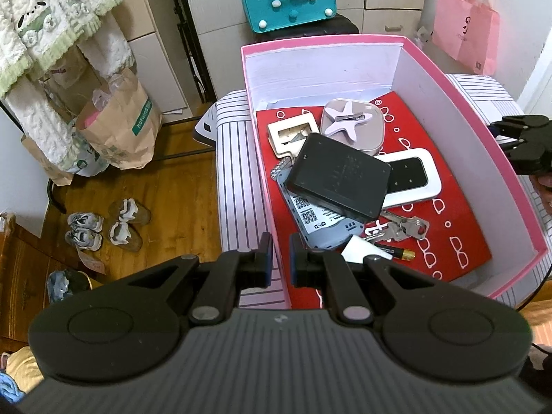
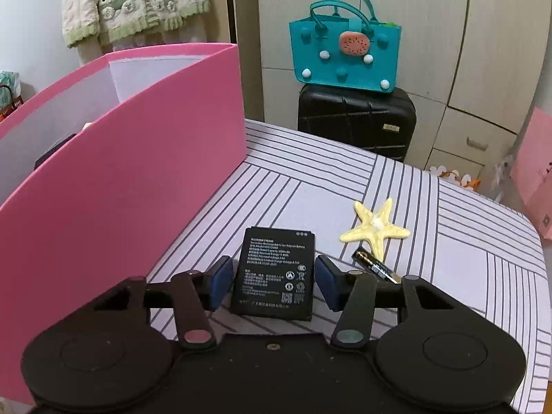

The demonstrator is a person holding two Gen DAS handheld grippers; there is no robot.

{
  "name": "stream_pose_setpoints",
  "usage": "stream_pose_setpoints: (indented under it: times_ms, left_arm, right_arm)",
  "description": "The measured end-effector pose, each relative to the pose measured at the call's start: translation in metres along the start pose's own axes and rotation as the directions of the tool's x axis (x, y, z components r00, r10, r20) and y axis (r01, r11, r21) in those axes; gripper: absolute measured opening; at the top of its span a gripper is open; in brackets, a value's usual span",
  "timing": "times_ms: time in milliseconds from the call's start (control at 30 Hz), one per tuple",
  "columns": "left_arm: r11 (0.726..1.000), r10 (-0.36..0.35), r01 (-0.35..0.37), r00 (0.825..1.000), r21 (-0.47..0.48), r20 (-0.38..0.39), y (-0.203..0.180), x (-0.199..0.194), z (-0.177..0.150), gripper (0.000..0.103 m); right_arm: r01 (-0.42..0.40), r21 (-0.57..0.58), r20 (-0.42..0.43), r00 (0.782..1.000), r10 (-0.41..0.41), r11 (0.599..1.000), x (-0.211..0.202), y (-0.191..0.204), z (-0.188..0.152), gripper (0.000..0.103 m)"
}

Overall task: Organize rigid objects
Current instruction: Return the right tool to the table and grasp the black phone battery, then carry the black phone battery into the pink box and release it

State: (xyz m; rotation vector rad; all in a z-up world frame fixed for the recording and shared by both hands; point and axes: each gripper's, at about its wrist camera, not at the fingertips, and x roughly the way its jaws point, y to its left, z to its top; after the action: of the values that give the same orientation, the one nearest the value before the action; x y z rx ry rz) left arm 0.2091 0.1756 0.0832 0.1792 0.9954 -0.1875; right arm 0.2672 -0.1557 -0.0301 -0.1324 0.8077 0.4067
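two grippers are seen at a table covered in a striped cloth (image 2: pixel 310 172), on which a pink box (image 1: pixel 510 179) stands. the left gripper (image 1: pixel 280 258) is held over the box's near-left corner with its jaws drawn almost together and nothing between them. inside the box, on a red printed sheet (image 1: pixel 459 227), a dark flat case (image 1: pixel 339 176) is laid across a grey device (image 1: pixel 310 220) and a white-framed device (image 1: pixel 414 176); toward the far wall a lilac starfish (image 1: pixel 346 120) sits on a rounded grey case (image 1: pixel 371 131), with a cream frame (image 1: pixel 291 132) beside it. a bunch of keys (image 1: pixel 402 227) and an aa battery (image 1: pixel 400 253) lie near the box's front wall. the right gripper (image 2: pixel 274 281) is lowered outside the box, beside its pink side wall, with its jaws half spread around a flat black battery pack (image 2: pixel 274 276) lying on the cloth; narrow gaps show at both blue pads (image 2: pixel 220 281), so it is not clamped. just beyond it, toward the table's right edge, a yellow starfish (image 2: pixel 376 229) touches a second aa battery (image 2: pixel 377 265). a teal bag (image 2: pixel 345 58) rests on a black suitcase (image 2: pixel 355 120) behind the table.
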Motion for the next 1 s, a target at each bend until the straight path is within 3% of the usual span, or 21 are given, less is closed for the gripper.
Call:
stream_pose_setpoints:
  times_ms: [467, 767, 1000]
  left_arm:
    - [1.0, -0.011, 0.011, 1.0, 0.007, 0.001, 0.0, 0.001, 0.0, 0.008]
    - [0.998, -0.065, 0.065, 0.997, -0.003, -0.038, 0.01, 0.002, 0.002, 0.008]
    - [0.994, -0.11, 0.11, 0.993, 0.001, -0.049, 0.016, -0.001, 0.001, 0.009]
  right_arm:
    - [-0.013, 0.041, 0.016, 1.0, 0.012, 0.999, -0.038, 0.005, -0.004, 0.054]
    - [-0.052, 0.087, 0.081, 0.996, 0.045, 0.995, -0.08, 0.006, 0.004, 0.054]
    - [-0.079, 0.06, 0.161, 0.985, 0.068, 0.995, -0.118, 0.018, 0.023, 0.054]
